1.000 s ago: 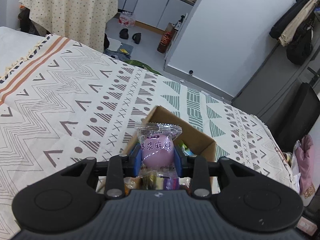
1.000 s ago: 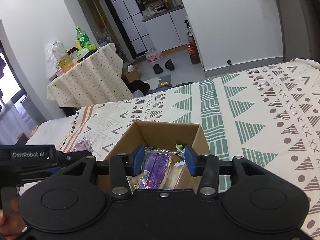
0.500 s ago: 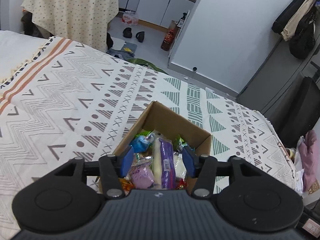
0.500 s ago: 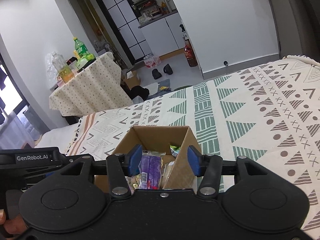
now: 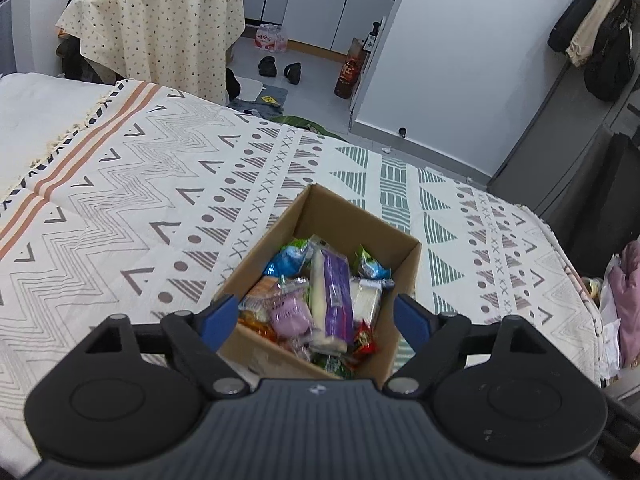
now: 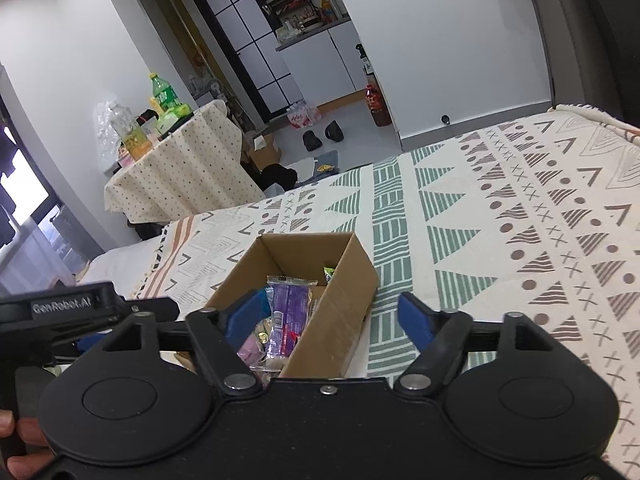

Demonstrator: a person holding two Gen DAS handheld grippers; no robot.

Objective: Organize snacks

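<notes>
A brown cardboard box (image 5: 356, 216) (image 6: 340, 312) sits on the patterned bedspread, filled with several wrapped snacks. Among them lie a pink mochi packet (image 5: 290, 314), a long purple-and-white bar (image 5: 334, 296) (image 6: 286, 312) and a blue packet (image 5: 288, 260). My left gripper (image 5: 316, 320) hovers open just above the box's near side, its blue pads wide apart and holding nothing. My right gripper (image 6: 334, 316) is open too, over the box's right wall, empty. In the right wrist view the left gripper's body (image 6: 68, 308) and a person's hand (image 6: 20, 444) appear at the lower left.
The bedspread (image 5: 140, 208) stretches wide to the left and beyond the box. A table with a dotted cloth (image 5: 160, 32) carrying bottles stands past the bed. Shoes (image 5: 280, 68) and a dark bottle (image 5: 348, 76) are on the floor. Coats (image 5: 592, 28) hang at the right.
My left gripper let go of the pink mochi packet, which now lies in the box, and its jaws spread wide. The right gripper also opened wider and drew back slightly.
</notes>
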